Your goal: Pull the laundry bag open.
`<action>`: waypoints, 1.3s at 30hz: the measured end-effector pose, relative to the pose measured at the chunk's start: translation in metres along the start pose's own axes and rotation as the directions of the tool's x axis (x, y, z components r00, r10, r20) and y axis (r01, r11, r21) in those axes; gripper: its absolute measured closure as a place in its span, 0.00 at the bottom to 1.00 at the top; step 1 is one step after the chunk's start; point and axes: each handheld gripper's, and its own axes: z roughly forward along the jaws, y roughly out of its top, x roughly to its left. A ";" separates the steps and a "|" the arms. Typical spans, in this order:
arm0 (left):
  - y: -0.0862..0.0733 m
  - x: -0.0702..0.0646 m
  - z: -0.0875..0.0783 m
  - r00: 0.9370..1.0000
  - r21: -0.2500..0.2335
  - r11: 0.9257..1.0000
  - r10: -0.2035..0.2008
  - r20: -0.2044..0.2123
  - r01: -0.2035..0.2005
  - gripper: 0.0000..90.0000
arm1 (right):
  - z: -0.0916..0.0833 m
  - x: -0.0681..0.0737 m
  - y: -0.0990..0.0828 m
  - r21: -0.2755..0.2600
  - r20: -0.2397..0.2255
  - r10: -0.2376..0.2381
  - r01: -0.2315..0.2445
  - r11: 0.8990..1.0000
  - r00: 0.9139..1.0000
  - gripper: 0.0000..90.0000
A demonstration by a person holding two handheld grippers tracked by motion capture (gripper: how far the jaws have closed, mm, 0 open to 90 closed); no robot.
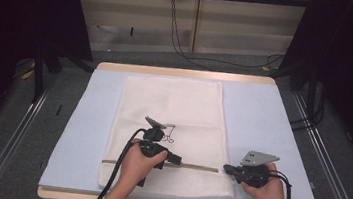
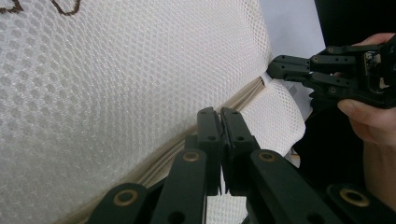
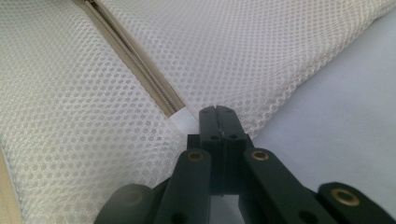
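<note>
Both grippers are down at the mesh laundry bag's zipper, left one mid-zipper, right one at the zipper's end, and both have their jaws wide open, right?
Not quite: the jaws are closed, not open. The left gripper at mid-zipper and the right gripper at the zipper's end on the mesh laundry bag each show jaws pressed together in their own gripper views.

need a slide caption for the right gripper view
Right gripper, jaws together, at the end of the beige zipper on a white mesh bag.
</note>
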 end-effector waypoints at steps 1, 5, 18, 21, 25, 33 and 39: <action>0.000 0.000 0.000 1.000 0.000 1.000 -0.004 -0.001 0.004 0.97 | 0.000 0.000 0.000 0.000 0.000 0.000 0.000 1.000 1.000 1.00; -0.001 0.003 -0.001 1.000 -0.003 1.000 -0.007 0.005 0.007 0.97 | 0.000 0.000 0.000 0.000 0.000 -0.001 0.001 1.000 1.000 1.00; -0.005 0.006 -0.008 1.000 -0.015 1.000 -0.014 -0.005 0.014 0.97 | 0.000 0.000 0.000 0.001 0.003 -0.001 0.001 1.000 1.000 1.00; -0.005 0.008 -0.009 1.000 -0.016 1.000 -0.026 0.001 0.026 0.97 | 0.000 0.000 0.000 0.001 0.003 -0.001 0.001 1.000 1.000 1.00; -0.006 0.011 -0.013 1.000 -0.017 1.000 -0.019 -0.012 0.019 0.97 | 0.000 0.000 0.000 0.000 0.001 -0.002 0.002 1.000 1.000 1.00; -0.009 0.017 -0.021 0.999 -0.034 0.999 -0.037 0.003 0.037 0.97 | 0.000 0.000 0.000 0.001 0.001 -0.002 0.002 1.000 1.000 1.00; -0.010 0.018 -0.022 0.999 -0.031 0.999 -0.044 0.001 0.044 0.97 | 0.000 0.000 0.000 0.001 0.001 -0.003 0.003 1.000 1.000 1.00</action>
